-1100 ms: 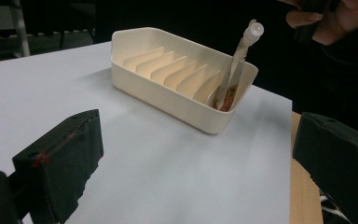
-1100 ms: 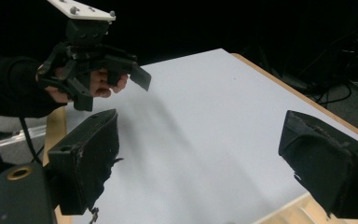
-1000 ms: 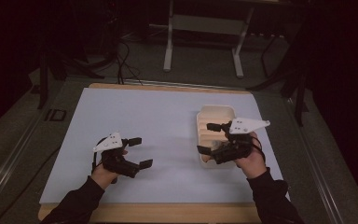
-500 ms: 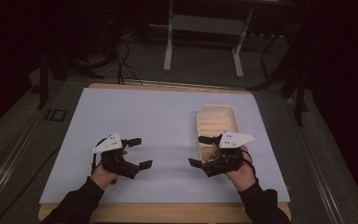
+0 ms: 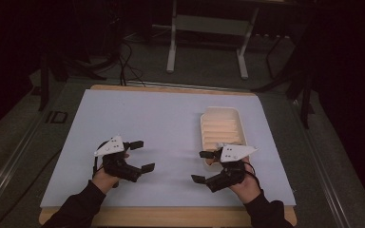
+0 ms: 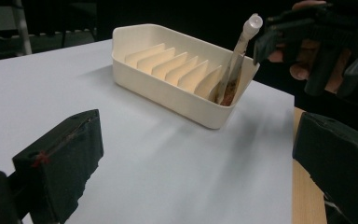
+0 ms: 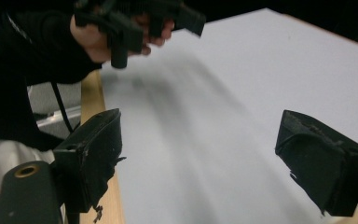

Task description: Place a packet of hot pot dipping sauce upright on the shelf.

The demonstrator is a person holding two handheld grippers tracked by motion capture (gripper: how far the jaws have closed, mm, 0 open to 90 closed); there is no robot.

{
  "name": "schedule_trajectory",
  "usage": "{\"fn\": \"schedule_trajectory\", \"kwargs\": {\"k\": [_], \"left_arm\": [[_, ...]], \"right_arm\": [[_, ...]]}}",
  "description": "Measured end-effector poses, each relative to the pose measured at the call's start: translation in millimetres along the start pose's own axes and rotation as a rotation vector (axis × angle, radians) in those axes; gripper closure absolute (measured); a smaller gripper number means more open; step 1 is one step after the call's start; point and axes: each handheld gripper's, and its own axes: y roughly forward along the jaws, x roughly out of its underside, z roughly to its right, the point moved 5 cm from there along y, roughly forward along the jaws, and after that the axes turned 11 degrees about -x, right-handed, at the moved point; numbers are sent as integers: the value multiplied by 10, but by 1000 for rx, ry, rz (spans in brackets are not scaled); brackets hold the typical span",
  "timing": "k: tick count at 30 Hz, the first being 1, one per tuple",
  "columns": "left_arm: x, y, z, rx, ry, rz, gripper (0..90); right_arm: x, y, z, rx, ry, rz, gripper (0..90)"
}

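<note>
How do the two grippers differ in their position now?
The right gripper is beside the near end of the cream rack; the left gripper is far from it, over bare white table. The right sits slightly nearer the person. Both are open and hold nothing.

A wooden table (image 5: 171, 89) carries a pale blue mat (image 5: 161, 123), with a cream slotted rack (image 5: 221, 128) on it.
</note>
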Motion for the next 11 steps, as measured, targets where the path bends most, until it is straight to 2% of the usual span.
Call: {"fn": "schedule_trajectory", "kwargs": {"k": [2,6,8,11], "left_arm": [[8,-3,2,1,1,-2,20],[22,-1,10,0,9,-7,21],[24,4,9,4,5,-6,20],[32,7,12,4,7,-8,20]], "right_arm": [[34,1,-11,3,1,-5,145],[75,3,-31,22,-43,-23,145],[78,9,-29,29,-50,-28,145],[76,14,-24,17,-71,-16,171]]}}
